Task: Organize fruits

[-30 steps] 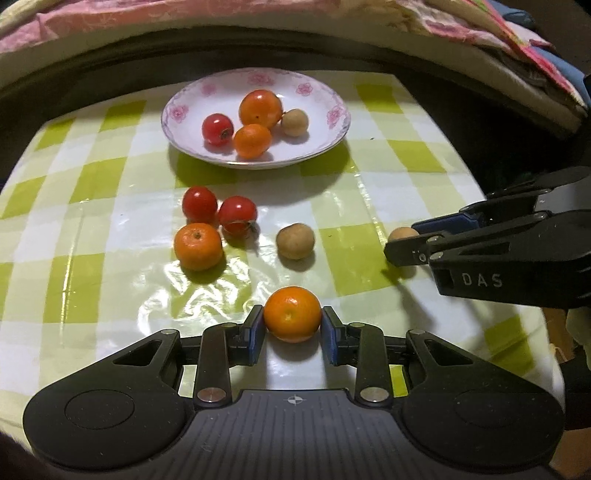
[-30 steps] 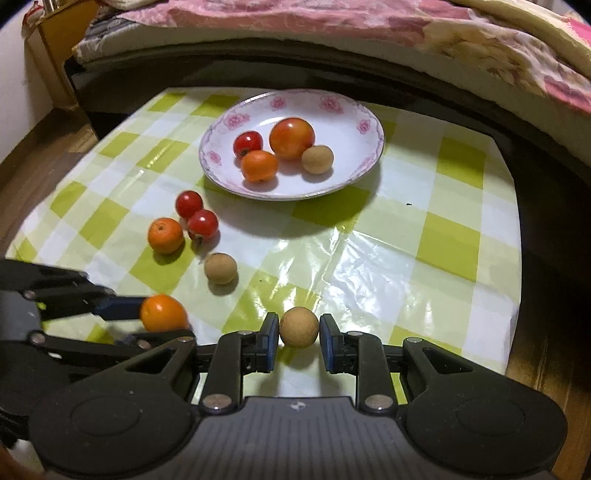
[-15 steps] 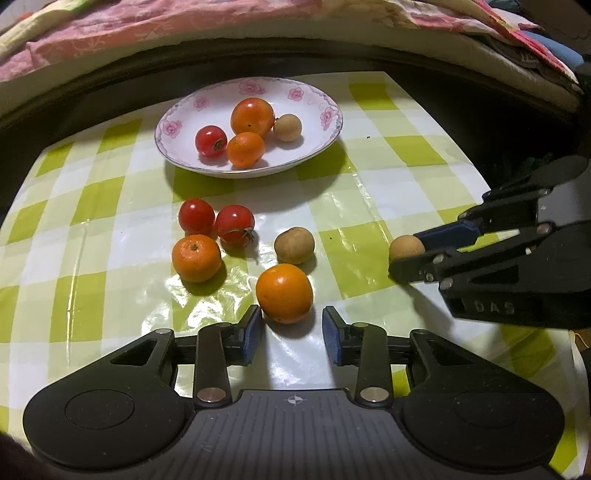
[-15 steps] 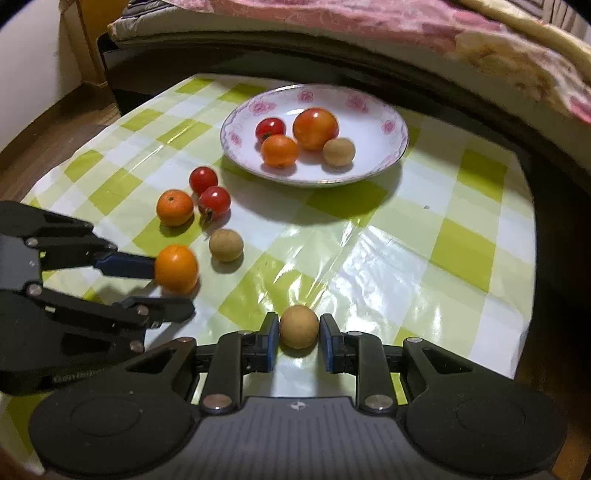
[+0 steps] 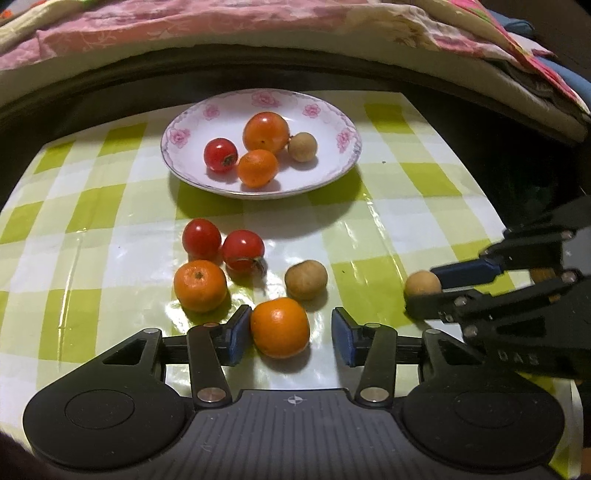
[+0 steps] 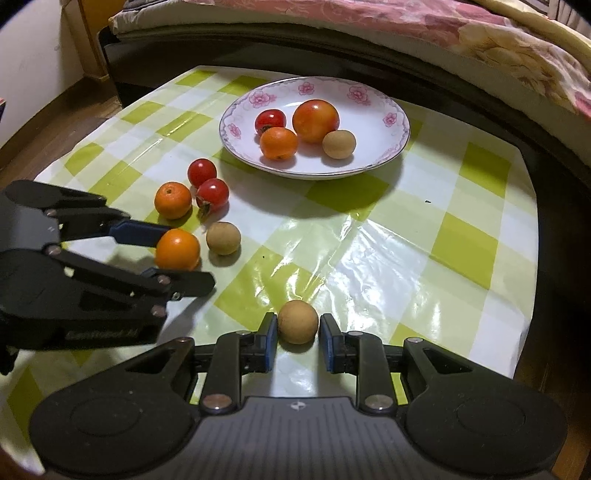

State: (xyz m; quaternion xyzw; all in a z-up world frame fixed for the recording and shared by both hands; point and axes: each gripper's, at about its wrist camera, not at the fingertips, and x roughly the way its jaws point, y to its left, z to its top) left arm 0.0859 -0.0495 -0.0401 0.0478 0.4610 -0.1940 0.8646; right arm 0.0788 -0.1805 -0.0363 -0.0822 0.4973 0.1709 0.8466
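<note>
My left gripper [image 5: 291, 336] is open around an orange mandarin [image 5: 279, 328] that rests on the checked tablecloth; only the left pad is near it. It also shows in the right wrist view [image 6: 177, 249]. My right gripper [image 6: 298, 341] stands around a tan longan [image 6: 297, 321], with small gaps at both pads. A white floral plate [image 5: 325, 122] at the back holds a tomato, a mandarin, a cherry tomato and a longan. Loose on the cloth lie two cherry tomatoes [image 5: 221, 243], another mandarin [image 5: 200, 284] and another longan [image 5: 306, 279].
The green and white checked table [image 6: 461, 236] ends at a dark drop on the right and far sides. A bed with a pink floral cover [image 5: 221, 22] runs along the back. Wooden floor [image 6: 55, 125] shows at the left.
My left gripper has opened and let the mandarin down on the cloth beside the loose fruits. My right gripper has moved forward with the longan and its pads have loosened.
</note>
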